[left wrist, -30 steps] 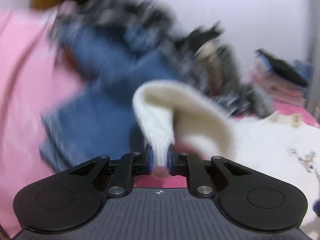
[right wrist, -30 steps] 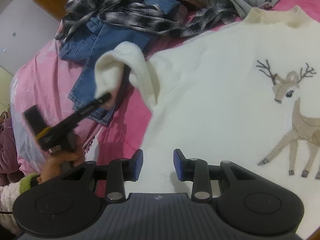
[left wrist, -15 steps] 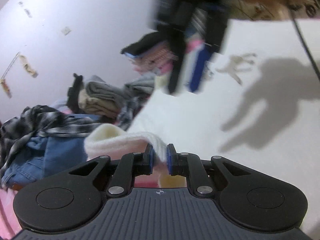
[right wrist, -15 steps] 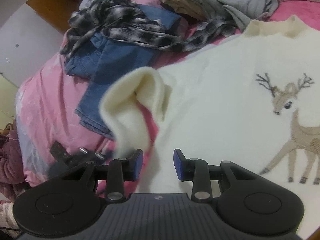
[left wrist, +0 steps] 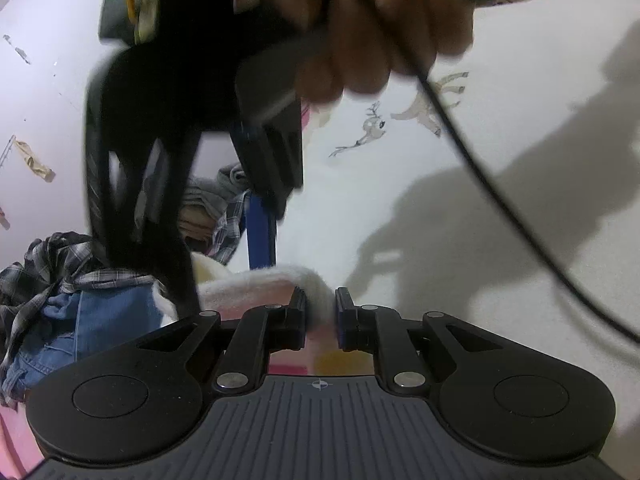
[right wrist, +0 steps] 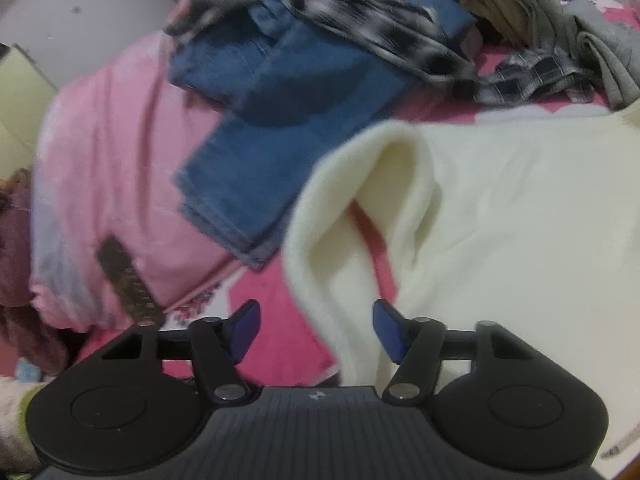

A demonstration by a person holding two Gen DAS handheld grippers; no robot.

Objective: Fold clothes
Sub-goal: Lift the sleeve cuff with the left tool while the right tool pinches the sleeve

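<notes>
Your left gripper (left wrist: pixel 321 312) pinches the cream sweater's sleeve (left wrist: pixel 280 280), which probably hangs between your right gripper's (right wrist: pixel 316 330) wide-spread fingers.

Both cameras sit very low and close. Each looks across the fluffy cream sweater (left wrist: pixel 400 216) (right wrist: pixel 520 220). Both see the blue jeans (left wrist: pixel 96 320) (right wrist: pixel 280 120).

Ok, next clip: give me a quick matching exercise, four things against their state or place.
Things:
1. left gripper
2. right gripper
3. jeans
4. plaid shirt

States:
A. lies on the pink bedspread
B. shut on the sweater sleeve
C. draped over the jeans
D. fingers apart, holding nothing

Pairs: 1-B, 2-D, 3-A, 4-C
</notes>
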